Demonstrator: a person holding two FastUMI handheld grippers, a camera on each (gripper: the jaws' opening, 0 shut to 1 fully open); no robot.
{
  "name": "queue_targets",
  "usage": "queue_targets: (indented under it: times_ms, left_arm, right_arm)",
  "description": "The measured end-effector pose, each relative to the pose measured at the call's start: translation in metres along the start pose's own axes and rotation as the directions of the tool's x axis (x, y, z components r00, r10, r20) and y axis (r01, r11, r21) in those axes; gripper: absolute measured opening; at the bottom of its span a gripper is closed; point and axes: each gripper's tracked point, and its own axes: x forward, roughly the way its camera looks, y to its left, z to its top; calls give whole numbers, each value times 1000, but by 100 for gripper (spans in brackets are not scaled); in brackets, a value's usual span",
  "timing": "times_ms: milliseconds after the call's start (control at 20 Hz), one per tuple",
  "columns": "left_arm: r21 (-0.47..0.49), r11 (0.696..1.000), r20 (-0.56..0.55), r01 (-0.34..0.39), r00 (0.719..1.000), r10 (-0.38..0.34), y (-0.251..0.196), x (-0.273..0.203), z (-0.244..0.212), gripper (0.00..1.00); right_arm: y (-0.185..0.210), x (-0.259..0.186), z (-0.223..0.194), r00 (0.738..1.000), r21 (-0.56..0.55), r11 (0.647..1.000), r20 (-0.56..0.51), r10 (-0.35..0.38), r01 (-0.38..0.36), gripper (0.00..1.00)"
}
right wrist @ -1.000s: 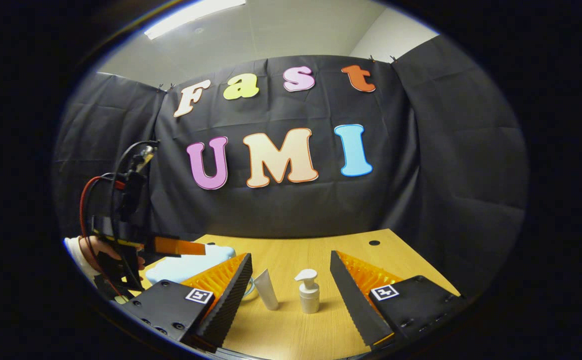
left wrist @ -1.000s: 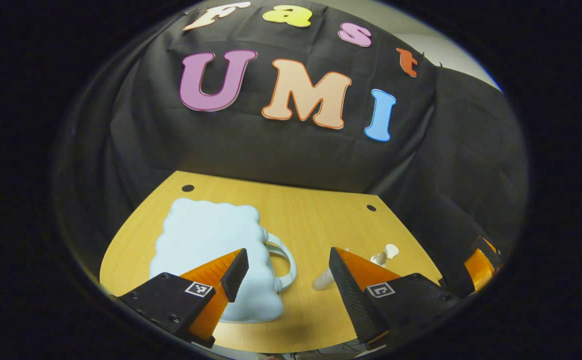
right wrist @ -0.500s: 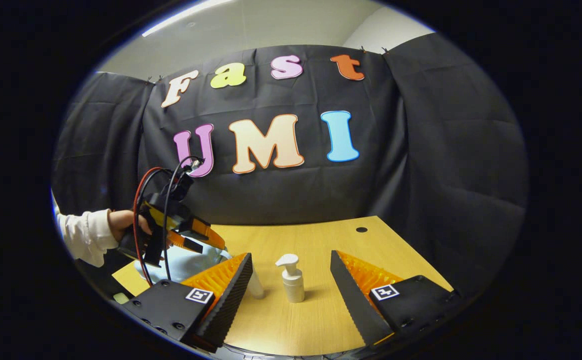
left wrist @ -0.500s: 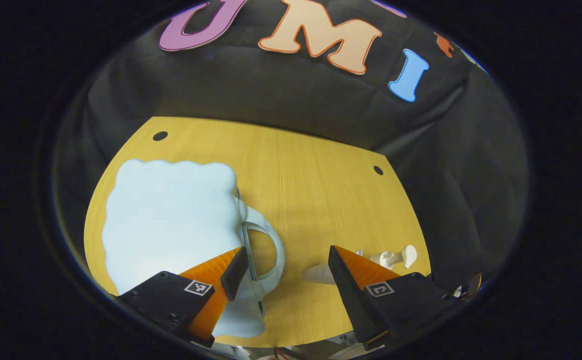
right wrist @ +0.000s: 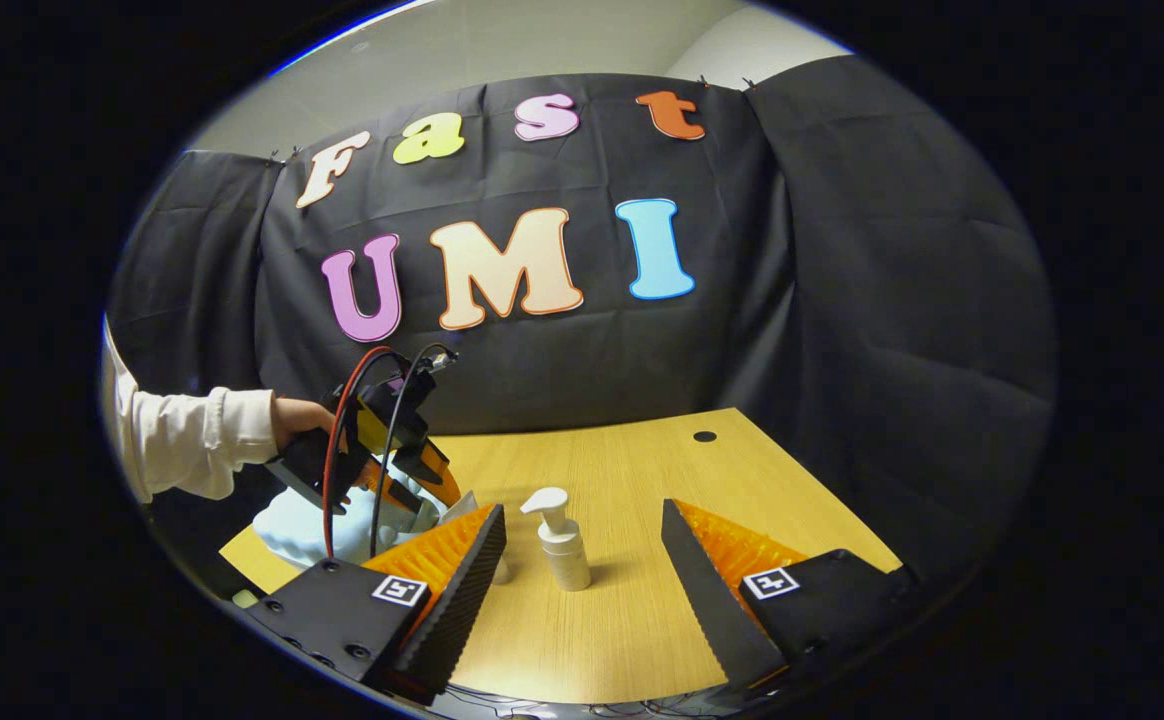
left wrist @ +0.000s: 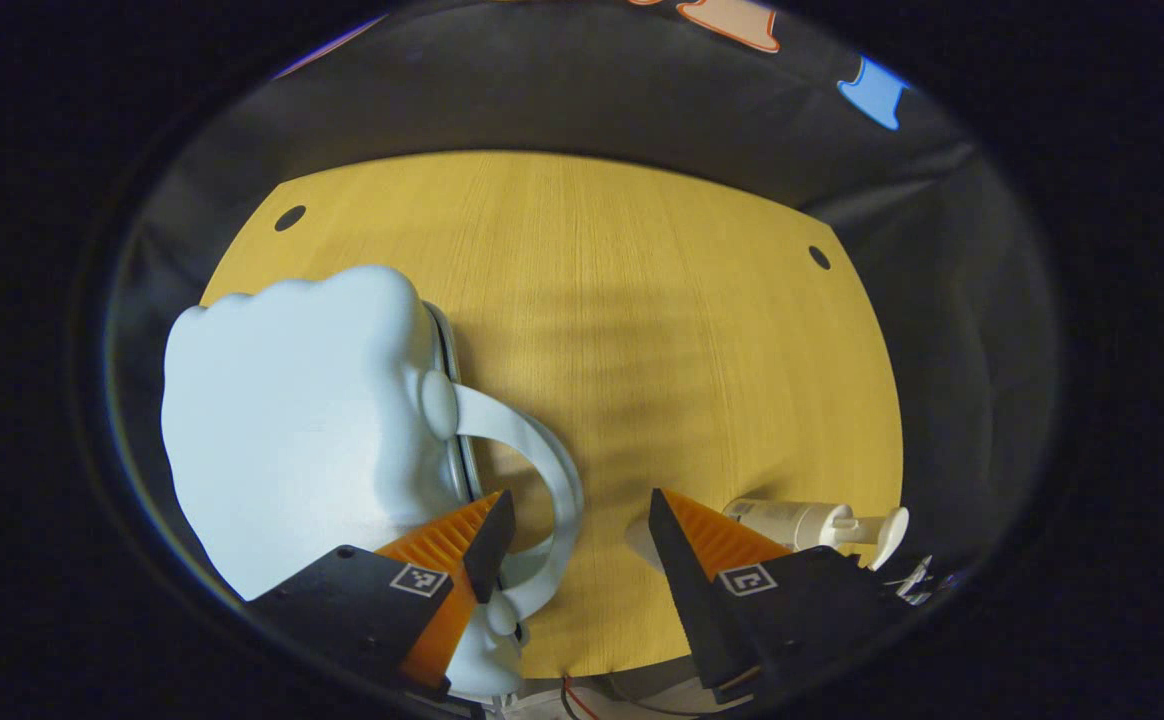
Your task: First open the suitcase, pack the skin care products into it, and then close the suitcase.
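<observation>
Tilted further down, left hand-held gripper (left wrist: 572, 525) now hangs spread over the suitcase (left wrist: 292, 430) handle (left wrist: 532, 460); right hand-held gripper (right wrist: 582, 560) spread before the pump bottle (right wrist: 560, 540).

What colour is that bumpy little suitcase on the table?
The suitcase is pale blue, with a handle of the same shade. It shows best in the left gripper view.

One suitcase (left wrist: 292, 420), one pump bottle (right wrist: 562, 545)

Both views over one table (left wrist: 642, 300)
</observation>
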Motion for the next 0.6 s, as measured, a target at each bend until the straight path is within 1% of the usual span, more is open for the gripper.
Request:
queue_targets:
  times_ms: [50, 100, 150, 200, 300, 350, 400, 450, 500, 550, 600]
  left_arm:
    - [-2, 1000, -21, -9, 1000, 9, -1, 5, -1, 79]
    - [-6, 1000, -36, -17, 999, 17, -1, 9, -1, 78]
    - [-7, 1000, -51, -24, 998, 23, 0, 14, -3, 75]
    - [-10, 999, -66, -31, 997, 31, 1, 19, -4, 72]
    - [-21, 999, -88, -47, 995, 44, 4, 25, -4, 68]
    - [-26, 997, -95, -66, 993, 63, 9, 28, -5, 60]
    - [-25, 997, -96, -78, 993, 75, 11, 30, -4, 58]
    - [-19, 996, -101, -88, 991, 85, 14, 33, -3, 46]
    - [-15, 995, -109, -94, 990, 91, 15, 36, -3, 40]
    - [-16, 995, -116, -99, 989, 97, 16, 38, -4, 32]
    - [-15, 994, -120, -104, 988, 102, 16, 40, -3, 29]
  right_arm:
    - [-3, 1, 0, 1000, 4, 1000, -2, -4, 4, 96]
    - [-6, 0, -1, 1000, 8, 1000, -2, -9, 9, 96]
    - [-9, 0, 0, 1000, 11, 1000, -1, -13, 13, 98]
    - [-12, 0, -2, 1000, 13, 1000, -2, -18, 18, 96]
    - [-17, 2, -2, 1000, 18, 999, -5, -27, 27, 96]
    - [-20, 2, -1, 1000, 20, 999, -5, -30, 30, 96]
    - [-22, 2, -1, 999, 22, 999, -2, -34, 34, 98]
    - [-24, 2, 0, 999, 23, 999, -2, -37, 37, 98]
    - [-26, 3, -1, 999, 22, 999, -2, -40, 40, 98]
    - [-28, 3, -1, 999, 22, 999, -2, -42, 42, 98]
    - [-30, 3, -2, 999, 21, 999, -4, -45, 45, 98]
